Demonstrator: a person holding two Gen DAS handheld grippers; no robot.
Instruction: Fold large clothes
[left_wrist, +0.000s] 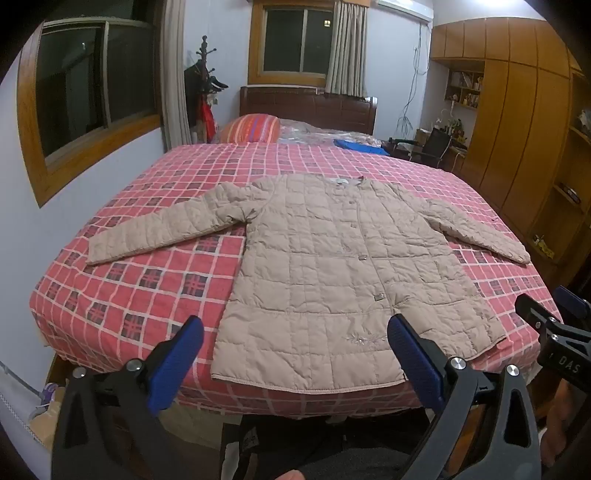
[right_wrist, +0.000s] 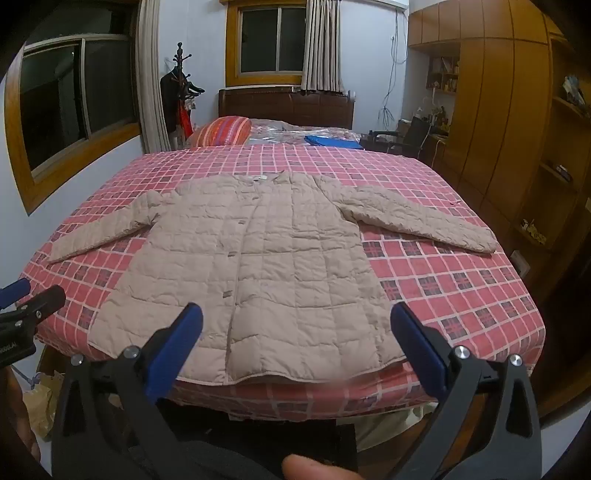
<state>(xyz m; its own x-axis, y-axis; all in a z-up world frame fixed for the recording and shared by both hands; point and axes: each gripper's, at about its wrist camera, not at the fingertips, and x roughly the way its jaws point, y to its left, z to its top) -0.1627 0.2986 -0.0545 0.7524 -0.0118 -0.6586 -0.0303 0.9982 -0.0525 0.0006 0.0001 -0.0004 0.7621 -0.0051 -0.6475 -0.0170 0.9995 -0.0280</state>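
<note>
A beige quilted jacket (left_wrist: 332, 258) (right_wrist: 255, 266) lies flat and buttoned on the red checked bed (left_wrist: 147, 280) (right_wrist: 450, 288), collar away from me, both sleeves spread out to the sides. Its hem lies along the near edge of the bed. My left gripper (left_wrist: 295, 332) hovers open just before the hem, nothing between its blue pads. My right gripper (right_wrist: 295, 321) is likewise open and empty over the hem's right half. In the left wrist view the right gripper (left_wrist: 550, 317) shows at the right edge. The left gripper (right_wrist: 29, 295) shows at the left edge of the right wrist view.
A striped pillow (left_wrist: 251, 127), plastic-wrapped bedding and a blue item (left_wrist: 360, 146) lie at the head of the bed by the dark headboard (left_wrist: 306, 109). Wooden wardrobes and shelves (left_wrist: 517, 122) line the right wall. A coat stand (left_wrist: 205, 85) and windows are on the left.
</note>
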